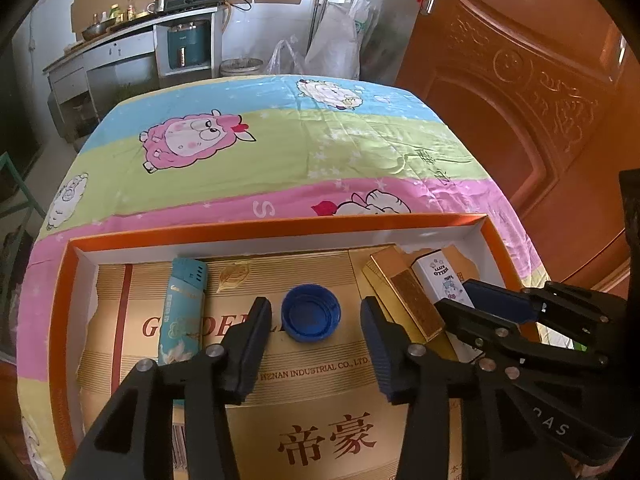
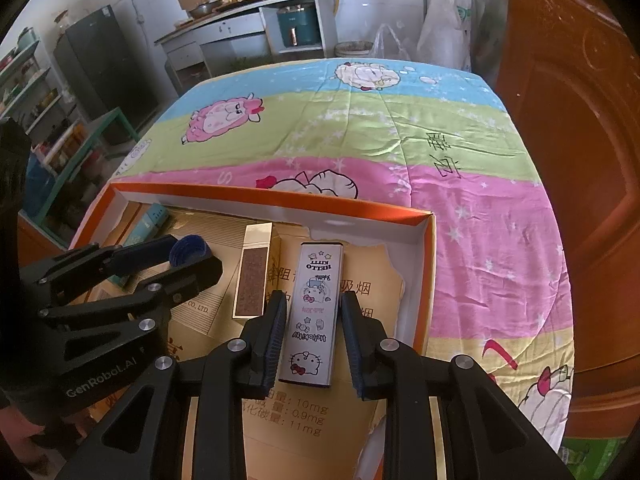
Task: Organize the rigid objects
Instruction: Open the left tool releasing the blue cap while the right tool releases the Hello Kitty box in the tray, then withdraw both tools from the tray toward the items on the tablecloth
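Note:
A shallow orange-rimmed box (image 1: 280,226) lined with gold card holds everything. A blue bottle cap (image 1: 311,317) lies open side up on its floor. My left gripper (image 1: 315,308) is open, with a gap between the cap and each of its fingers. A teal lighter (image 1: 184,304) lies to the left, a gold lighter (image 1: 408,296) to the right. In the right wrist view, my right gripper (image 2: 313,298) is shut on a white Hello Kitty lighter (image 2: 314,312), pads against its long sides. The gold lighter (image 2: 254,280) lies just left of it, with the left gripper (image 2: 196,254) beyond.
The box sits at the near edge of a table under a cartoon sheep cloth (image 1: 280,140). A carved wooden door (image 1: 520,100) stands close on the right. A kitchen counter with a stove (image 1: 160,20) and sacks line the back wall.

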A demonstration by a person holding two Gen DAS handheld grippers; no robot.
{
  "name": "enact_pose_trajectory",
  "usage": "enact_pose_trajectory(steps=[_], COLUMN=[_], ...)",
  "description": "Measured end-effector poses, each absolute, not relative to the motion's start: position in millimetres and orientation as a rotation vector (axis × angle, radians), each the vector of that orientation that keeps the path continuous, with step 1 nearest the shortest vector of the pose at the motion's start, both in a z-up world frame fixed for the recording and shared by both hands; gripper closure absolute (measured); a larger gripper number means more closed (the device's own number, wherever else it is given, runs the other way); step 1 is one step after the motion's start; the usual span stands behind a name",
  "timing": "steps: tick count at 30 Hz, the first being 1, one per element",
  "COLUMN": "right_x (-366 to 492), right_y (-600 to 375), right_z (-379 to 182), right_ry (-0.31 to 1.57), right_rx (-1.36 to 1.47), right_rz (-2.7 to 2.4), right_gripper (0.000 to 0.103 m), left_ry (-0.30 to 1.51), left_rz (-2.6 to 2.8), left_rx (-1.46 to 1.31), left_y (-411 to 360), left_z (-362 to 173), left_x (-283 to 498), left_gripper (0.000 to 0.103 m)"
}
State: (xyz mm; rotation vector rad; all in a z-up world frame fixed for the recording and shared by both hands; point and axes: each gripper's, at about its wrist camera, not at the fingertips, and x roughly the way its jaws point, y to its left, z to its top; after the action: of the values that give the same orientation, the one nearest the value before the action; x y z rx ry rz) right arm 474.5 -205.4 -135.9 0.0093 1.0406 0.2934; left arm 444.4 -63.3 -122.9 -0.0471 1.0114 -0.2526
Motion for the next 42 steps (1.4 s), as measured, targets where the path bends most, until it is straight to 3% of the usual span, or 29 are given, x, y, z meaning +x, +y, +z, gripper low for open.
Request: enact_pose_trajectory(steps=[15,16,18,21,42], right_x=[450,448,442,431,322], right_y=[-211,-212,-214,-218,-206], right_z=[-112,-110,-107,-101,-63], right_ry=[0.993,0.991,0.983,0.968,0.869], right_rx=[0.045,0.051,0.069,0.099,0.11], right_rz=[0.308,0.308,0.314,0.33,0.279], right_gripper=[0.073,0.07,0.049,0.043,0.043], left_ry=[0.935,0.93,0.919,0.9,0.782], left_rz=[-0.225,-0.223,-0.225,-0.225,-0.172], left_rx=[-0.036,-0.034,-0.03,-0.032,-0.072], left_y=[-58,-57,-56,-51,-7], left_z=[-91,-89,-84,-79,-37], left_x=[421,418,410,399,287], left_gripper=[0.057,0.057,0.054,0.045,0.045])
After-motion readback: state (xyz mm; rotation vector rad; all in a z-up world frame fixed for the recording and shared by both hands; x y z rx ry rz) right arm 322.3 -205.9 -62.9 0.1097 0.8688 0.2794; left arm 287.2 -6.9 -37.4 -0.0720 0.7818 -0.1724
